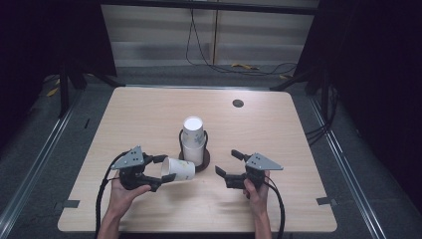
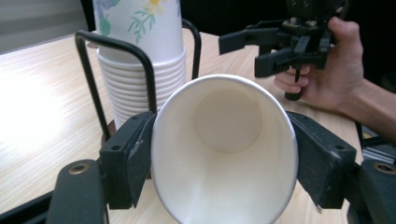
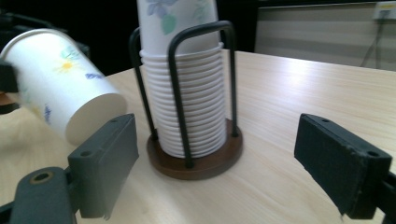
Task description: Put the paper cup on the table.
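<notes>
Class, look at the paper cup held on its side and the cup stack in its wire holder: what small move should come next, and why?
Probably the left claw should turn the paper cup upright and lift it clear. The cup lies on its side, pinched at the rim, already free of the cup stack in the wire holder, while the right claw stands open and holds nothing.

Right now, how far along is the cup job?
Done: one paper cup is off the stack of cups in the wire holder. In hand: the left hand-held gripper clamps that cup by its rim, lying sideways. The right hand-held gripper is open beside the holder. Left: the rest of the stack stays in the holder.
</notes>
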Demonstrator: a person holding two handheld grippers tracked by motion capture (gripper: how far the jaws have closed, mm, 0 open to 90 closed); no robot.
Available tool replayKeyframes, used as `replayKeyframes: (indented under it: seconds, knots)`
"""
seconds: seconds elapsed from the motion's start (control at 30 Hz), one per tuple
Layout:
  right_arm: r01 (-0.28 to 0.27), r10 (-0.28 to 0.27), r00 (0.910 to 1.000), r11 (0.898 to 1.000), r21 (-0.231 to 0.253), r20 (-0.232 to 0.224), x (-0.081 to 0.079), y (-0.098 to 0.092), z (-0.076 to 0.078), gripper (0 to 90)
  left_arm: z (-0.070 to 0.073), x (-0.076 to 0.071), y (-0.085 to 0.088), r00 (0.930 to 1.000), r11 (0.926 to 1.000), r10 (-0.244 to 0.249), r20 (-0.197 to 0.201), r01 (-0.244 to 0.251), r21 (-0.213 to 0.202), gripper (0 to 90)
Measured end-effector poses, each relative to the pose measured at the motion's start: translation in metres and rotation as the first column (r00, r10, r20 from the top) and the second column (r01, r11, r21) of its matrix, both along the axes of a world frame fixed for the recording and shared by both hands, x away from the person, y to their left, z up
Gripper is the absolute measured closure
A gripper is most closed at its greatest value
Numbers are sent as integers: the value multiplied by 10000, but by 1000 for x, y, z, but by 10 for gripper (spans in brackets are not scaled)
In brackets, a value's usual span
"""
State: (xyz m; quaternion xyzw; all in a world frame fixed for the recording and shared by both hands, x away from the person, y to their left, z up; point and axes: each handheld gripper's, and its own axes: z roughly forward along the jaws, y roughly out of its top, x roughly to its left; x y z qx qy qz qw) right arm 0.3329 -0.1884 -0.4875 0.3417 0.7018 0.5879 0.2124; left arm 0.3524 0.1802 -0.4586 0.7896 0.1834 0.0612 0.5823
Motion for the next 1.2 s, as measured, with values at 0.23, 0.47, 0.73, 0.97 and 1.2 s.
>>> replayKeyframes:
  seconds: [0.23,0.47,0.73,0.97,1.2]
  knots:
    - [1192,-1205,9925,9914,543,202,-11,-15,-2,130,1,1,7,9996,9991,270,-56,-268,325,275]
    - [3232,-3334,9365,9409,1009,1088,-18,-21,-8,127,1,6,16,9957,9947,810,-457,-778,677,272]
    - [4151,-4216,8895,9067,741,1760,-22,-23,-14,127,4,11,26,9912,9878,1160,-630,-1085,1120,271]
    - [4298,-4317,8810,9013,541,1936,-24,-22,-17,128,9,14,35,9861,9833,1475,-769,-1378,1189,270]
    - [4507,-4515,8621,8907,593,2299,-29,-19,-18,119,12,14,42,9832,9749,1734,-574,-1631,1517,270]
